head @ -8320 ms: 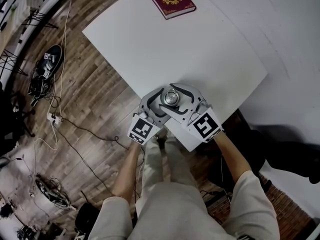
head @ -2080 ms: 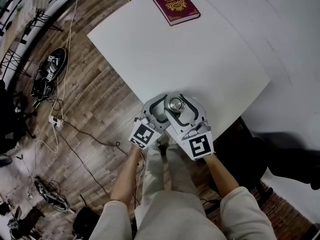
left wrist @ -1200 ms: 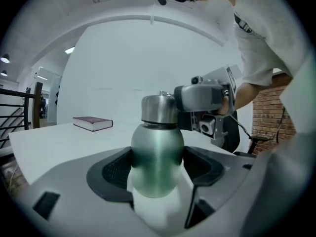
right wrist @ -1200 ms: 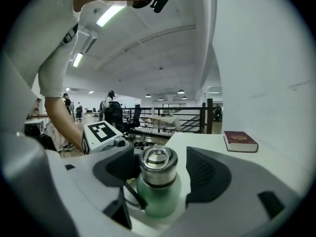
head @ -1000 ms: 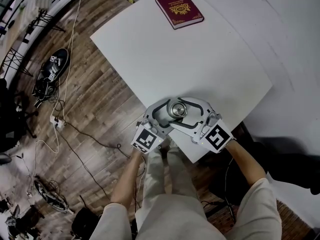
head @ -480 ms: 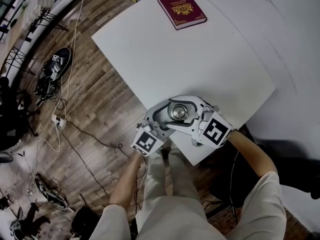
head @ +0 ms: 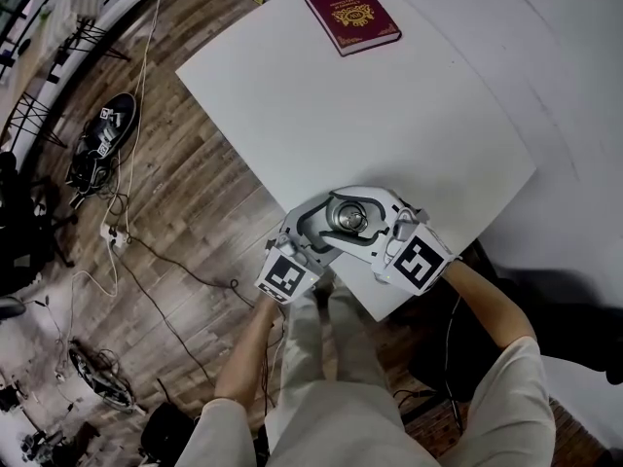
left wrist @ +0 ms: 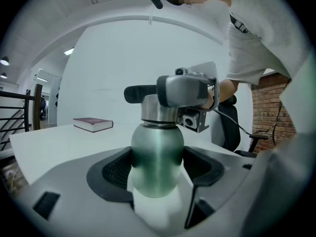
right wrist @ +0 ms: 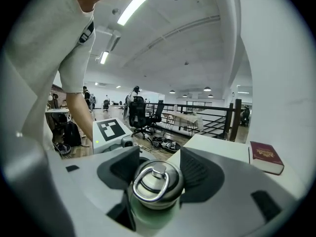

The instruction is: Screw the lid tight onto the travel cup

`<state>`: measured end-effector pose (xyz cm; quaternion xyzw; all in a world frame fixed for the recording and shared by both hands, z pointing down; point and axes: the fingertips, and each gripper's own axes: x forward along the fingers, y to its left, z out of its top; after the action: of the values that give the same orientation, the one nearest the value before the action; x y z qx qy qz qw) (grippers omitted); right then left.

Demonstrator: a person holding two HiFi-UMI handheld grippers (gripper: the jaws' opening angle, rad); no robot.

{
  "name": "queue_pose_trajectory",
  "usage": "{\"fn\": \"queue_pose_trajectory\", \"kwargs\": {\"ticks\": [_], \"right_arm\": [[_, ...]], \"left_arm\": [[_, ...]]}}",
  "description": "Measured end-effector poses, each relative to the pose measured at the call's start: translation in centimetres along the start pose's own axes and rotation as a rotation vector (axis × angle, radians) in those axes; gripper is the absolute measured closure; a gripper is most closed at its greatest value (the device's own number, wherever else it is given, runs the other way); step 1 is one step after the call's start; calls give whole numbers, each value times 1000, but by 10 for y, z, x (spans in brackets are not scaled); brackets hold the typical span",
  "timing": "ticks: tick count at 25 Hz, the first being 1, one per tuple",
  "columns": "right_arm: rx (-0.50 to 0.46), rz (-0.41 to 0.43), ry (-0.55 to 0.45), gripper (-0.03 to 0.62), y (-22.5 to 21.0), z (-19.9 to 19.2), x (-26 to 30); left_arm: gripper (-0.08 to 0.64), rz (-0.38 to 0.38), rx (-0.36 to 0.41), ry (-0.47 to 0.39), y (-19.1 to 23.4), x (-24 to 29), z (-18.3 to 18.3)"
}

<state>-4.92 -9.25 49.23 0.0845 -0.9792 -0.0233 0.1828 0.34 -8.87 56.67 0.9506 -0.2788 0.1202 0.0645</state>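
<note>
Our left gripper (left wrist: 159,172) was clenched on the bulbous green body of the travel cup (left wrist: 157,147). The cup stood upright between its pads, on the white table (head: 409,95). Just above those pads, our right gripper (right wrist: 159,169) came across at the neck. Its jaws had just been closing with the steel lid (right wrist: 170,184) between them, and both pads looked to be meeting its rim. We judged this to be the taking of a grip for a tightening turn. To do it well, we needed the right pads seated square on the lid's side wall before any twist, below the wire ring (right wrist: 135,187) on top. The roll should run about the cup's own axis. The left grip should hold firm so the body would not spin along.
</note>
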Motion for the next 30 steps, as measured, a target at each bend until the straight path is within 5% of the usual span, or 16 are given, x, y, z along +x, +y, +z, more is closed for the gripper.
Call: {"fn": "queue_pose_trajectory", "kwargs": {"ticks": [22,26,30], "right_arm": [[213,-732,7,339,-33,-3,-12],[239,-805,5,339,-36,-4,-15],[222,-768,-55,334,-34,0,-14]], "left_arm": [[232,7,1,3,1,0,0],[232,8,2,3,0,0,0],[232,9,2,0,0,0,0]]}}
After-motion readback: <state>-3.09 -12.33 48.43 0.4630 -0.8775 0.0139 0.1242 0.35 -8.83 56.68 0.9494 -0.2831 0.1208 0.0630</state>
